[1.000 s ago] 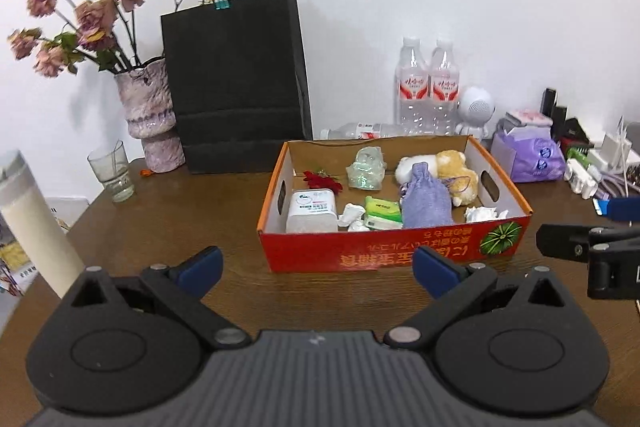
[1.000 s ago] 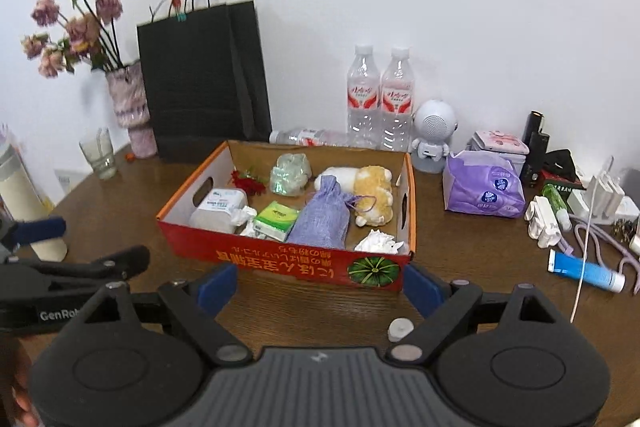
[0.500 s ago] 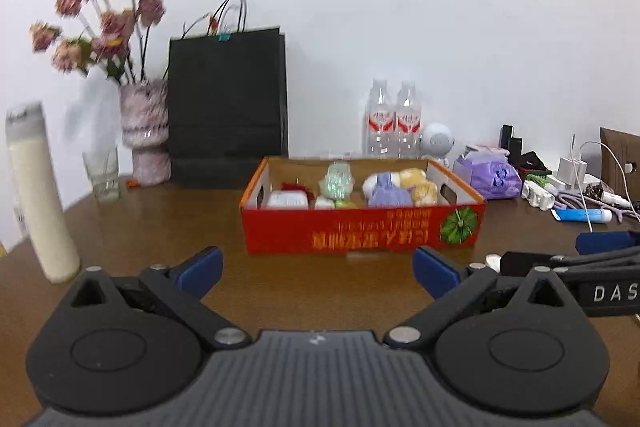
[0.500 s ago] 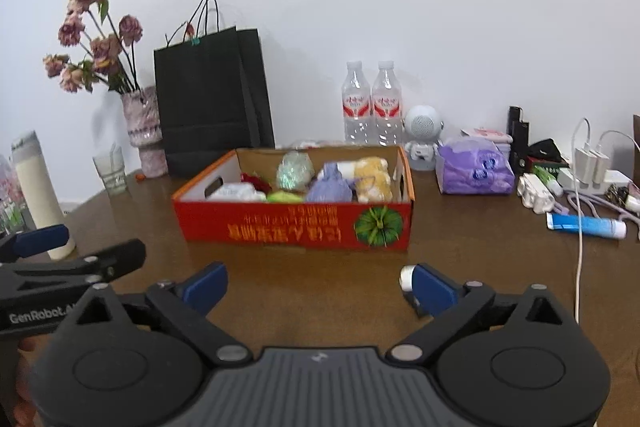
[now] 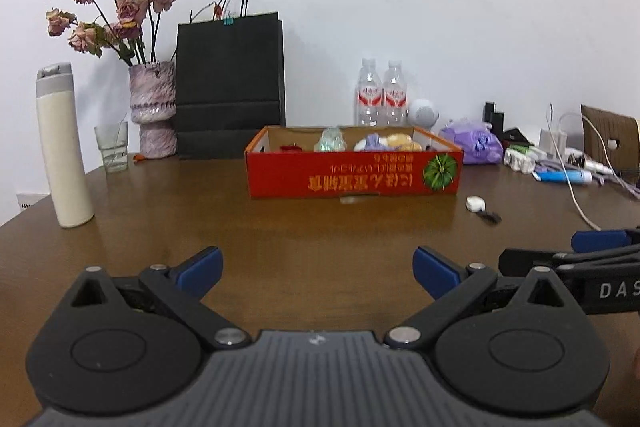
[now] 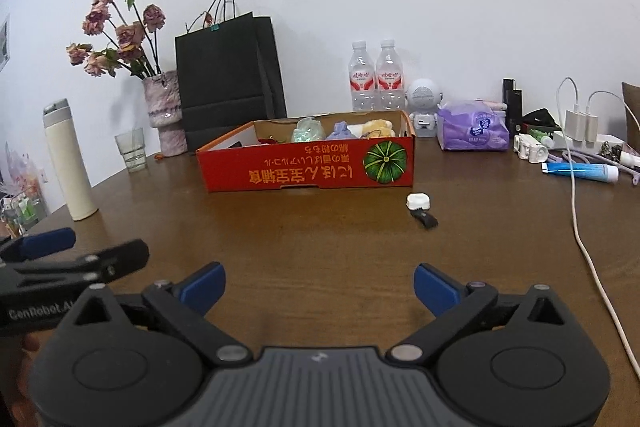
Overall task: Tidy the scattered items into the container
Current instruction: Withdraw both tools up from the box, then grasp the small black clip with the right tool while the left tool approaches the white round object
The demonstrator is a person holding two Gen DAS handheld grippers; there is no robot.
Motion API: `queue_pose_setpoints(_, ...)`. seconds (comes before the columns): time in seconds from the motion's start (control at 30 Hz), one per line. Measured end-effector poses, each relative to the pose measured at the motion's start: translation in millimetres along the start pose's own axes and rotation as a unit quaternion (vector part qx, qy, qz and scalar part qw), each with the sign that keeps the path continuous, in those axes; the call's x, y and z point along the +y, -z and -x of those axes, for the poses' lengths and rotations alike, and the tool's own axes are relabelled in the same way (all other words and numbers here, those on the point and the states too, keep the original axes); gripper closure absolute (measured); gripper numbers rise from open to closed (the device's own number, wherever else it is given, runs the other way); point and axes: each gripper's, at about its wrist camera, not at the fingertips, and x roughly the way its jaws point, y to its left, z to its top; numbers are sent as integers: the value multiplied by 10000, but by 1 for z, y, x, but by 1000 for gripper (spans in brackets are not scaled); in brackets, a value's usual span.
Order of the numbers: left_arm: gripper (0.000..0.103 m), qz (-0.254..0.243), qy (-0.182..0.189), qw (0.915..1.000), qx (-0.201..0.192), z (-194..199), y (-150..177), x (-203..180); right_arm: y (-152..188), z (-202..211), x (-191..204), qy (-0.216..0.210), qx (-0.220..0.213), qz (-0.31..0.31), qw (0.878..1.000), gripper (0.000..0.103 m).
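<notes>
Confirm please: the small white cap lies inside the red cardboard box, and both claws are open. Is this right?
Not quite. The small white cap lies on the brown wooden table, in front of the red cardboard box, as the right wrist view shows. Both claws are open.

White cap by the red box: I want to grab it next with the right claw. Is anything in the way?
Nothing visible. Bare table lies between the open right claw and the white cap; a small black piece touches its near side.

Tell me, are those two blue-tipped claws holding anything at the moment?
No. The left gripper and the right gripper both stand open with only bare table between their fingers; the box sits untouched farther back.
</notes>
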Motion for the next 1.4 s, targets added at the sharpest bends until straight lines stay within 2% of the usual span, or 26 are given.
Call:
queue_pose_setpoints(0.2, 0, 62, -79, 9999, 115, 10, 18, 4, 19, 17, -6, -69, -98, -358, 9993, 2)
queue_pose_setpoints(0.5, 0, 167, -82, 9992, 358, 5, 22, 6, 24, 16, -3, 107, -68, -196, 9997, 2)
queue_pose_setpoints(0.73, 0, 43, 28, 9997, 246, -5, 1, 2, -1, -5, -20, 129, 107, -15, 9999, 5)
queue_pose_setpoints(0.87, 0, -88, 50, 9988, 469, -29, -10, -5, -23, -33, -46, 177, 266, -25, 9995, 10)
queue_pose_setpoints(0.97, 0, -92, 152, 9979, 630, -45, -12, -11, -37, -60, -63, 247, 380, 15, 9990, 20)
queue_pose_setpoints(1.03, 0, -91, 276, 9973, 674, -52, -15, -15, -47, -80, -72, 246, 492, 155, 9984, 33)
queue_pose_setpoints(1.17, 0, -223, 384, 9974, 568, -67, -27, -27, -69, -119, -88, 267, 673, 457, 9963, 42)
queue_pose_setpoints(1.2, 0, -240, 384, 9975, 535, -70, -29, -30, -72, -129, -92, 235, 756, 503, 9956, 47)
queue_pose_setpoints(1.23, 0, -244, 379, 9976, 519, -74, -32, -32, -74, -138, -95, 210, 859, 539, 9946, 57)
queue_pose_setpoints(1.4, 0, -315, 479, 9972, 470, -98, -44, -42, -70, -166, -103, 91, 1150, 721, 9907, 81)
